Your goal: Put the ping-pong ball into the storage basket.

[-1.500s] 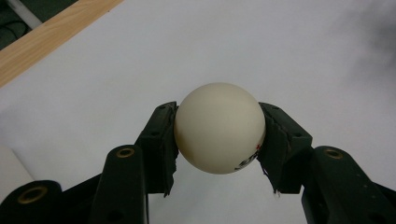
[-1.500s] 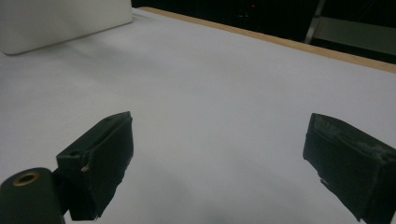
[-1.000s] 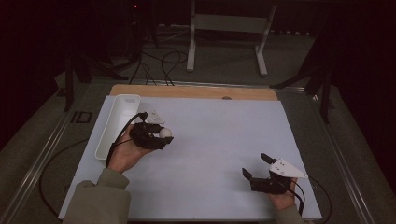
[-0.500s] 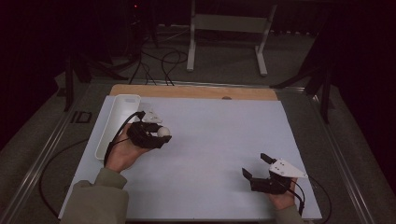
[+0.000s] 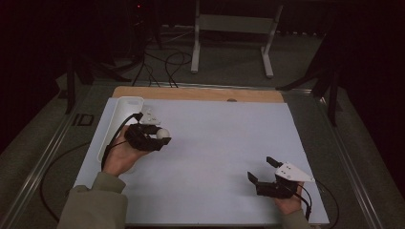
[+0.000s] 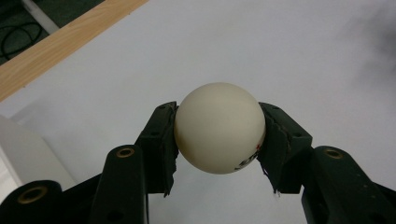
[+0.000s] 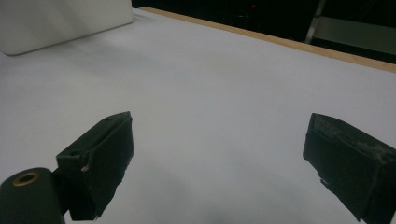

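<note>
We see the left gripper [image 5: 160,136] still clamped on the white ping-pong ball [image 6: 219,127], just right of the white tray [image 5: 125,106], barely shifted from before. Right gripper [image 5: 261,171] unmoved, jaws wide apart, holding nothing.

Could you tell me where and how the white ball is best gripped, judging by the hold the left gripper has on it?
Grip the white ball across its widest middle, one pad on each opposite side, as the left gripper does now. Being round and smooth, it would likely slip out if pinched above or below that line. The pads come in level from the sides and leave the top and bottom free.
</note>
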`<action>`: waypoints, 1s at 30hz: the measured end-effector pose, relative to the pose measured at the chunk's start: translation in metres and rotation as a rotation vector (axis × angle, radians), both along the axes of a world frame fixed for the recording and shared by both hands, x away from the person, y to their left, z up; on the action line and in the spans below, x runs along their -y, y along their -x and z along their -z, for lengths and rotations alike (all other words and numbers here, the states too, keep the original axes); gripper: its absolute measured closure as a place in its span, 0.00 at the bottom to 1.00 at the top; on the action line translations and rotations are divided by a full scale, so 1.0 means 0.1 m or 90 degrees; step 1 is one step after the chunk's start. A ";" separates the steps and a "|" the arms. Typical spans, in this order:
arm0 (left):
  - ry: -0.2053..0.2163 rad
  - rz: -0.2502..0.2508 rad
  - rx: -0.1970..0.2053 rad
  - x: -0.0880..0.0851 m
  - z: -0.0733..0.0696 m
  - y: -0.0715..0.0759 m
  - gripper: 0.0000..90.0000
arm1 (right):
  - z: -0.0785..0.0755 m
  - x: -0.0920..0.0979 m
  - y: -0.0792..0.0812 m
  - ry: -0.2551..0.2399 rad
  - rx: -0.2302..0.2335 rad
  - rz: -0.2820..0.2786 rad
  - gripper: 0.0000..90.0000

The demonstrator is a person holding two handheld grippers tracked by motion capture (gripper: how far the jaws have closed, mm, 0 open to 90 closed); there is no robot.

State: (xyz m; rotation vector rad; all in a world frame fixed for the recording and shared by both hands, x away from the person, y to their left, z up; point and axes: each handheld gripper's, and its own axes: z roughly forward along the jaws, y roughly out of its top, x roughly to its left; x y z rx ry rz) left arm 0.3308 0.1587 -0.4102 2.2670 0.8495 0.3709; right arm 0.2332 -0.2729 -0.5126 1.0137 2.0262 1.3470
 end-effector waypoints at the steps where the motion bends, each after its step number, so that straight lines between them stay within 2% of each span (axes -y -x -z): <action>1: -0.002 0.000 0.000 -0.01 0.00 0.00 0.57 | 0.00 0.00 0.00 0.000 0.000 0.000 0.09; 30: -0.010 -0.023 0.009 -0.19 -0.02 0.03 0.57 | 0.00 0.00 0.00 0.000 0.000 0.000 0.09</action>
